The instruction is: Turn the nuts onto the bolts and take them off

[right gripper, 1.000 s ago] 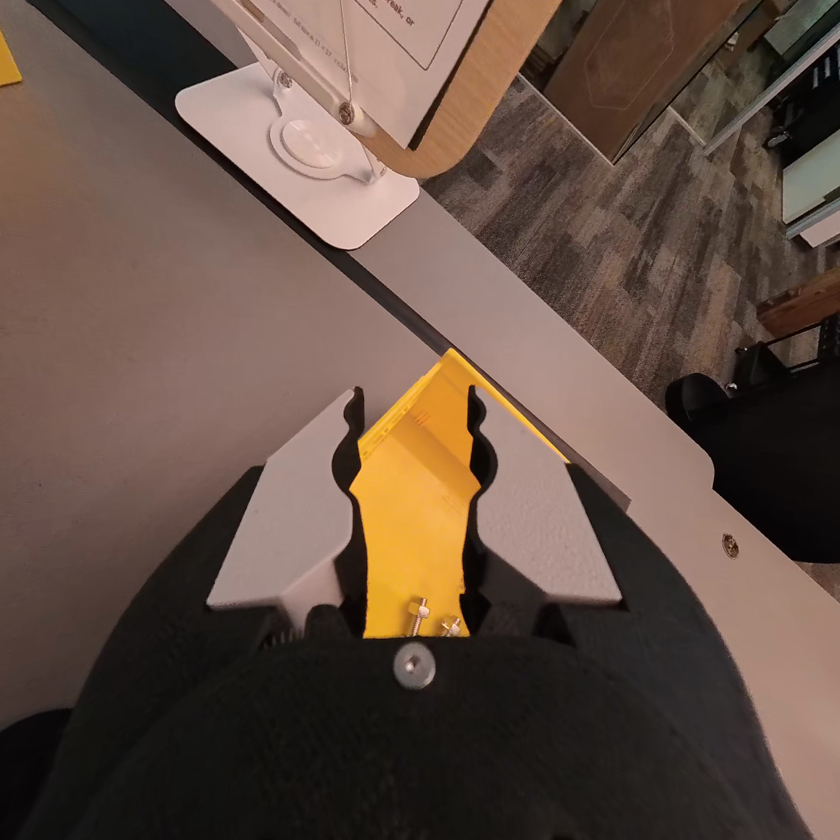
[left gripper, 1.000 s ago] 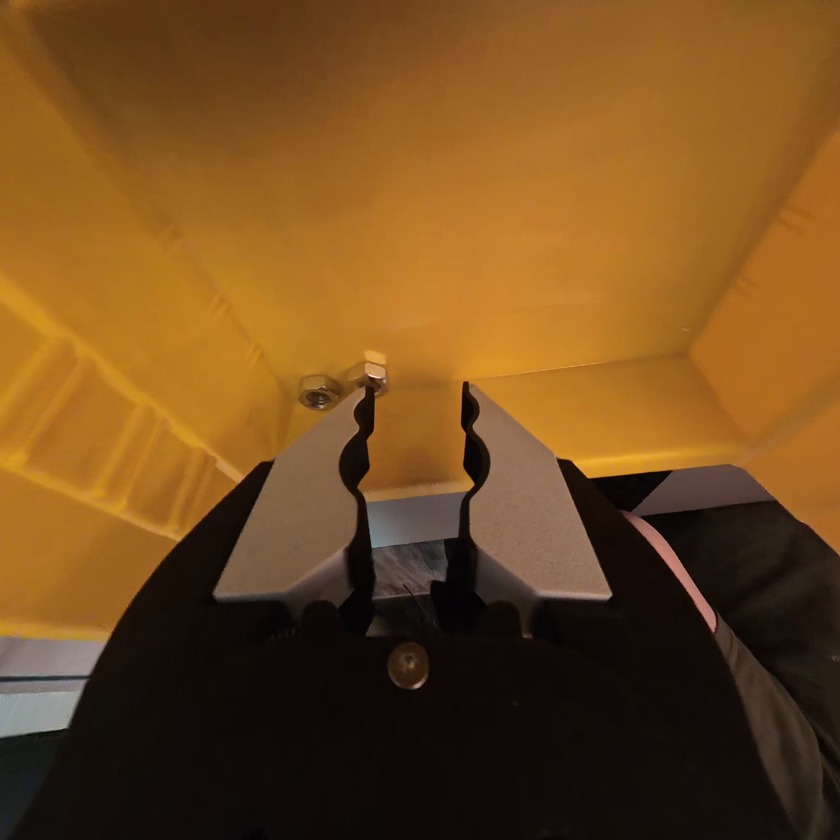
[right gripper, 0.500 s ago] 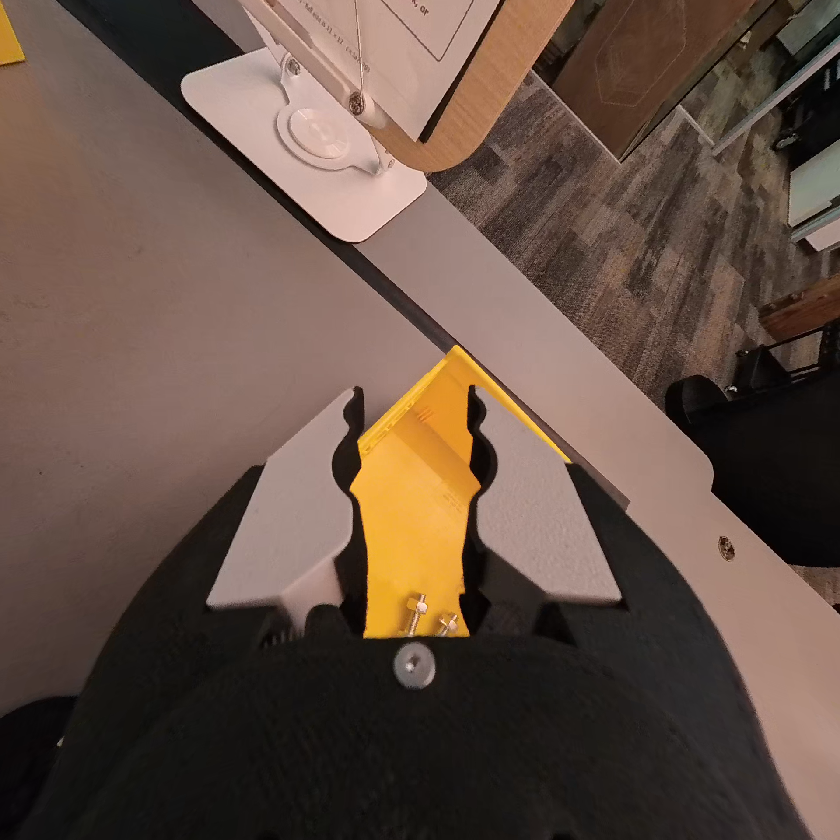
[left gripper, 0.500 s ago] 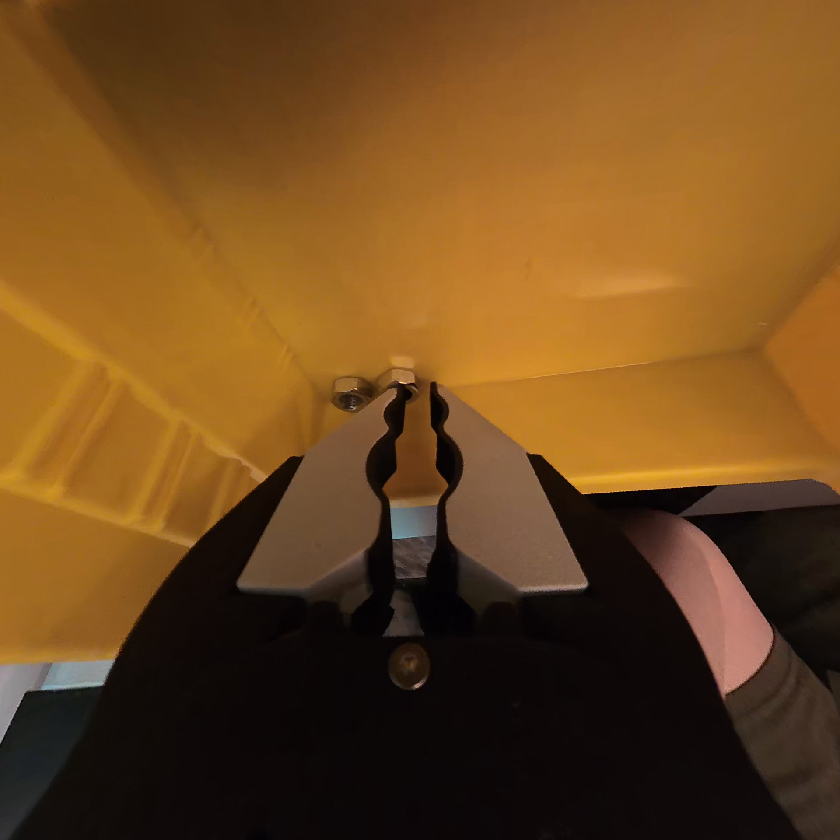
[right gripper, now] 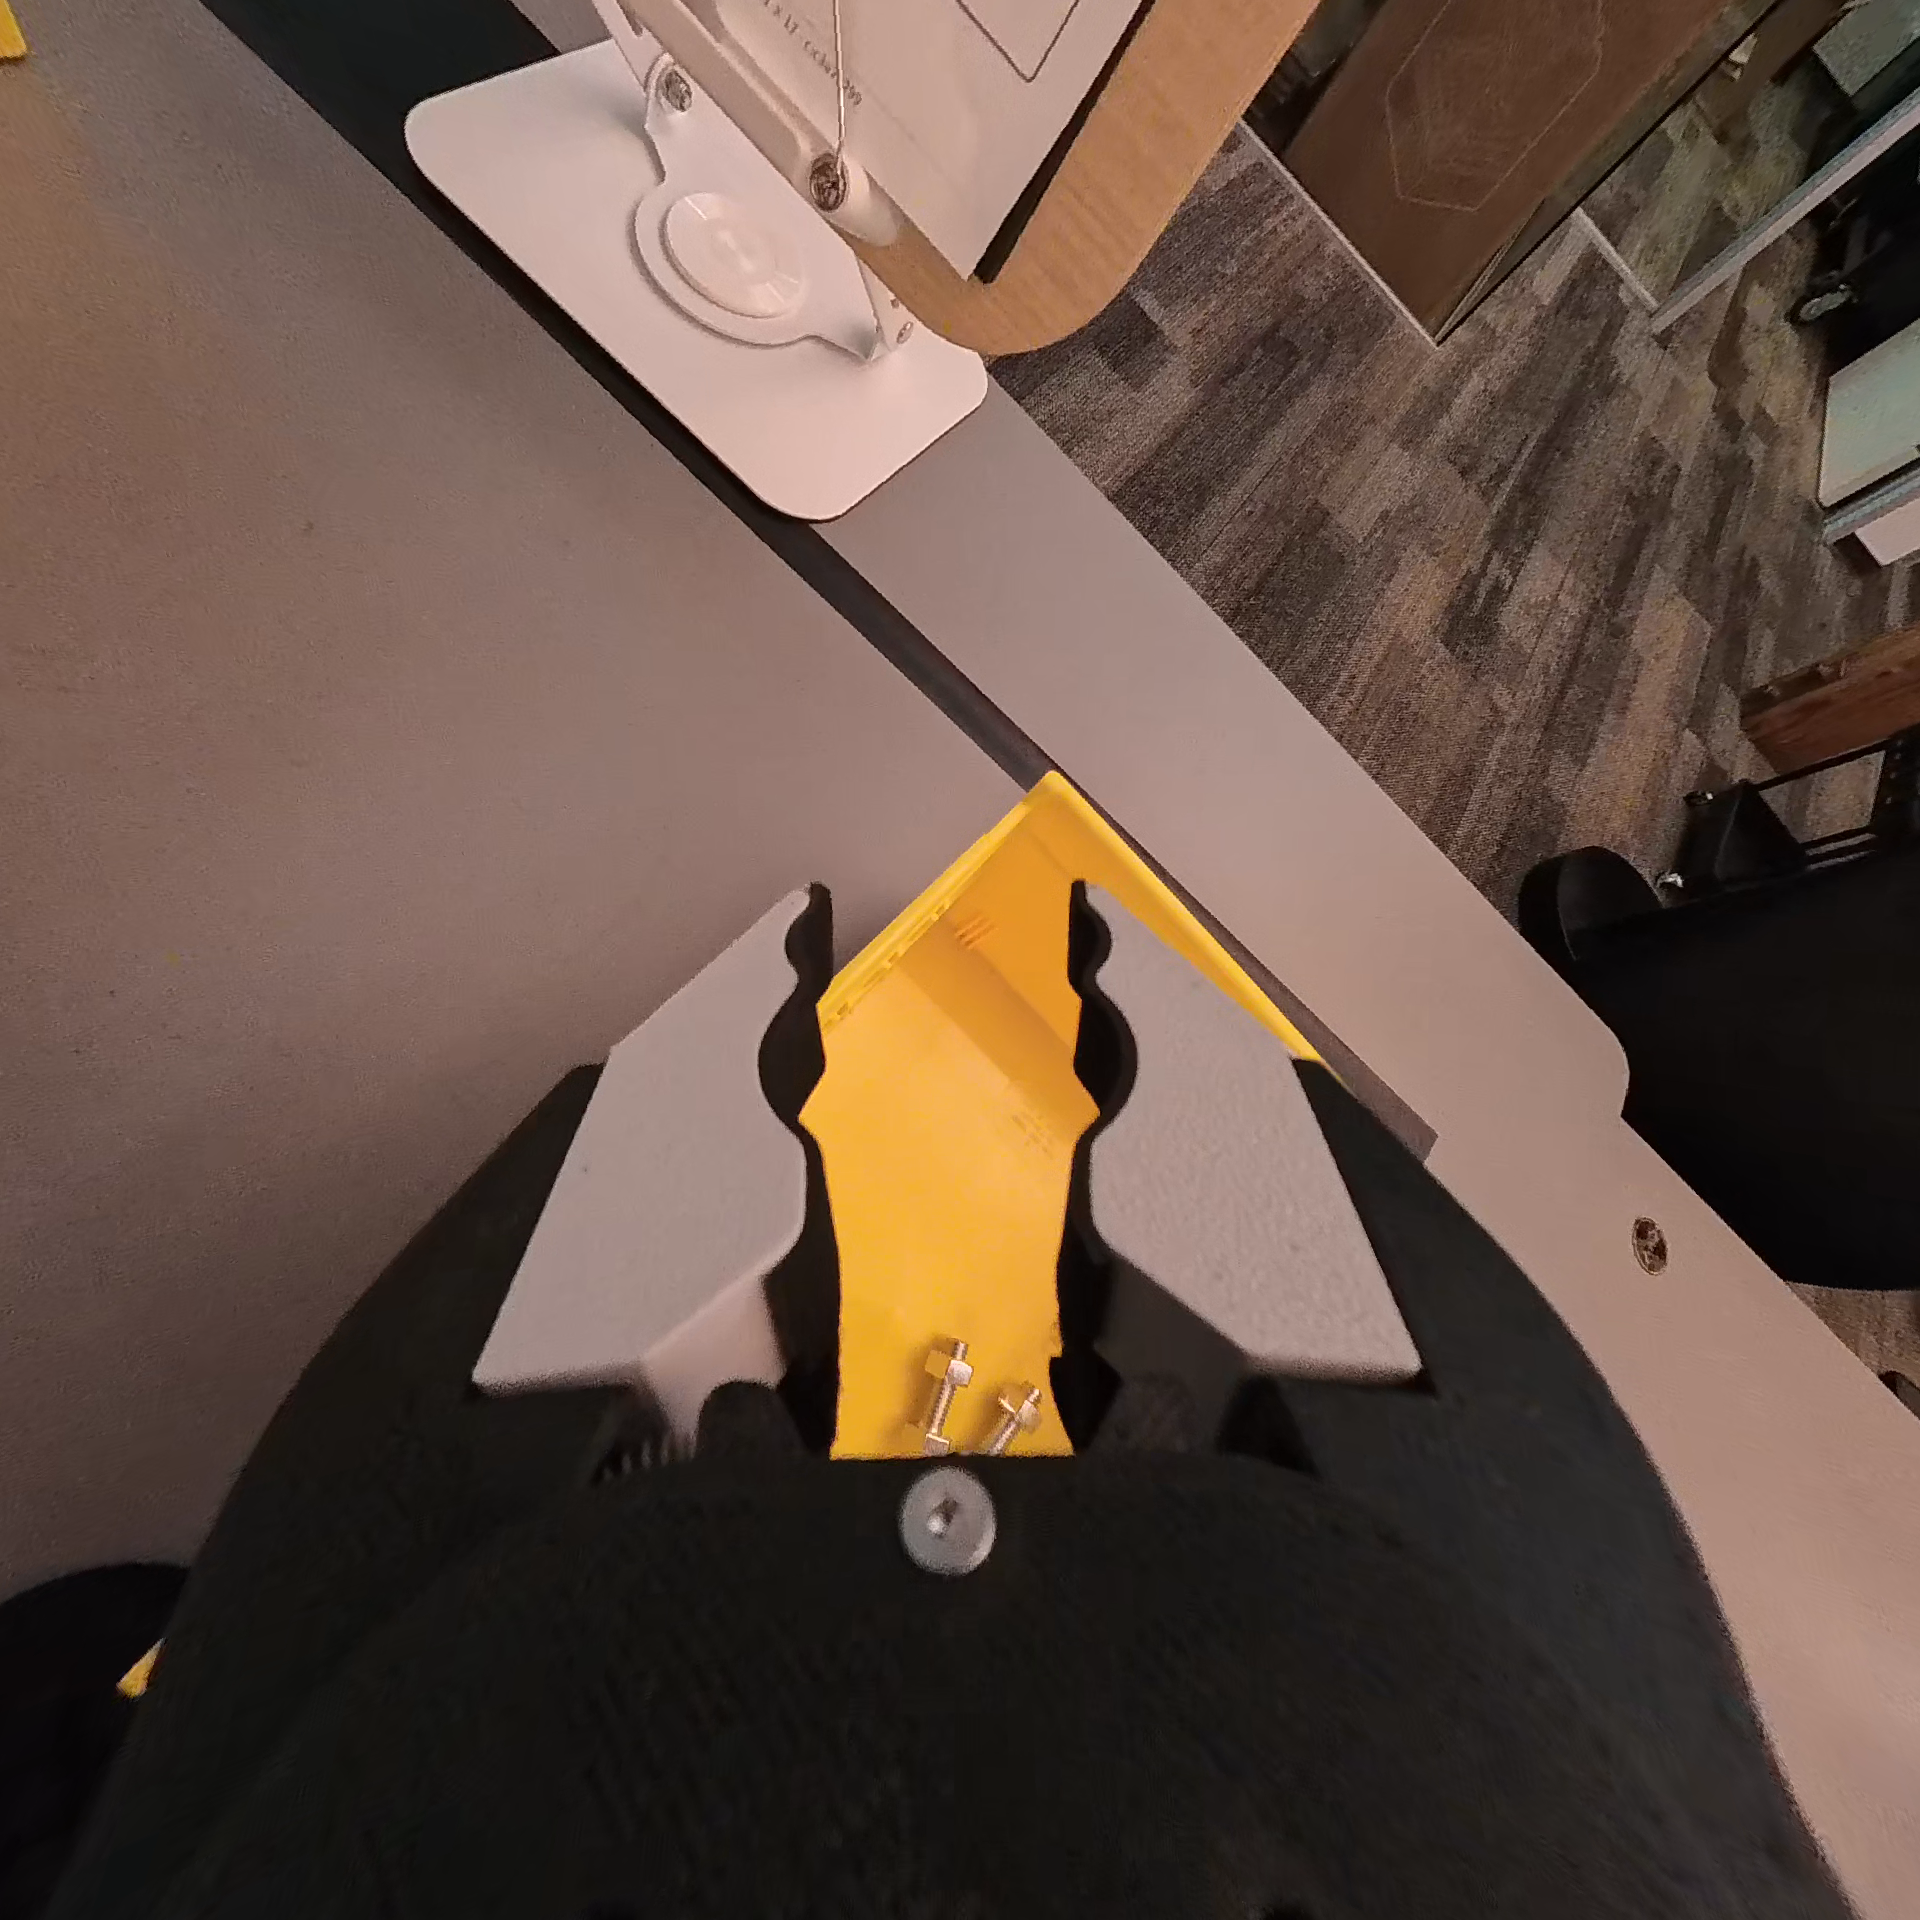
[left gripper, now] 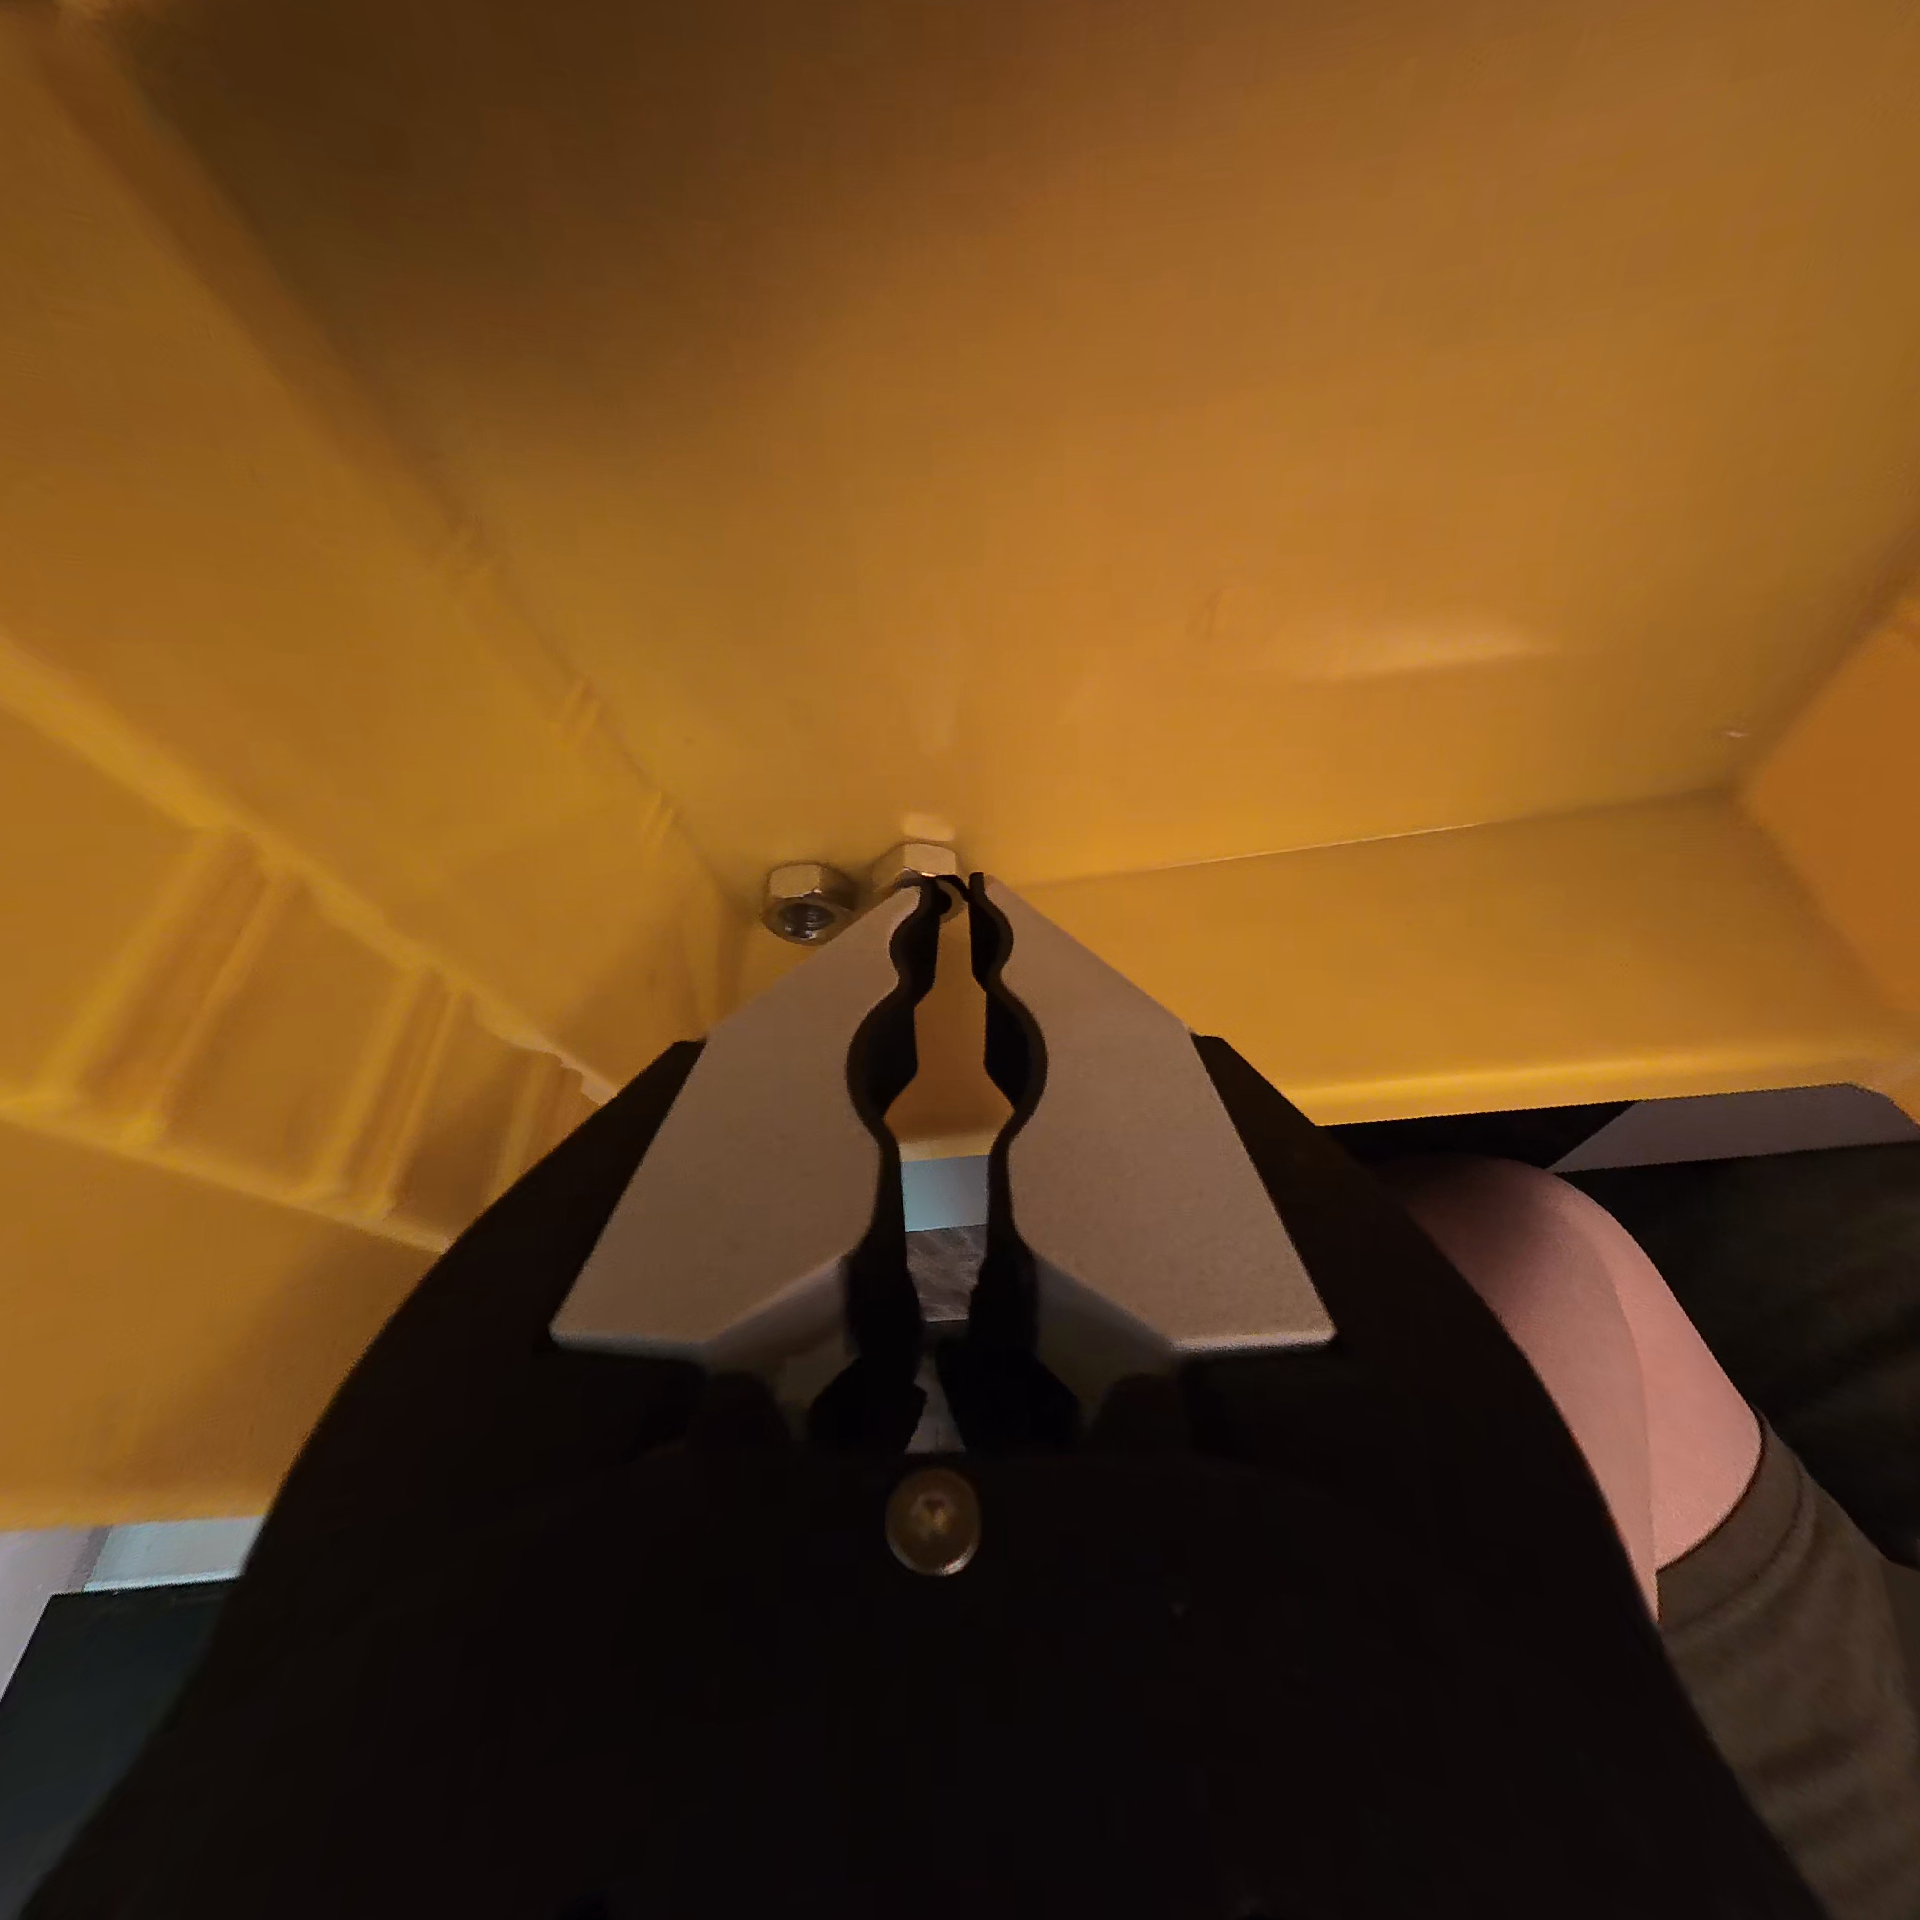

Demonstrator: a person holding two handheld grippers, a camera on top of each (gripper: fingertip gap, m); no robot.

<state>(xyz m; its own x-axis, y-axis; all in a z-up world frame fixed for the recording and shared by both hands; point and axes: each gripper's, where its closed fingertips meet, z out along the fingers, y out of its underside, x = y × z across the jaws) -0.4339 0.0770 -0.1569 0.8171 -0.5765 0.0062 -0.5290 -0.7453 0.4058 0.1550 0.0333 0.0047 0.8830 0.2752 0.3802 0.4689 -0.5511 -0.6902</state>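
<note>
Directly ahead of the nearly closed left gripper point(left gripper: 951, 883), whose tips pinch a nut point(left gripper: 920, 864) in the yellow bin's point(left gripper: 1039, 416) corner, a second nut point(left gripper: 805, 902) lies just left; the right gripper point(right gripper: 945, 904) hangs spread, well above.

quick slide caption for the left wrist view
Left tongs nearly closed at one of two nuts inside a yellow bin.
</note>
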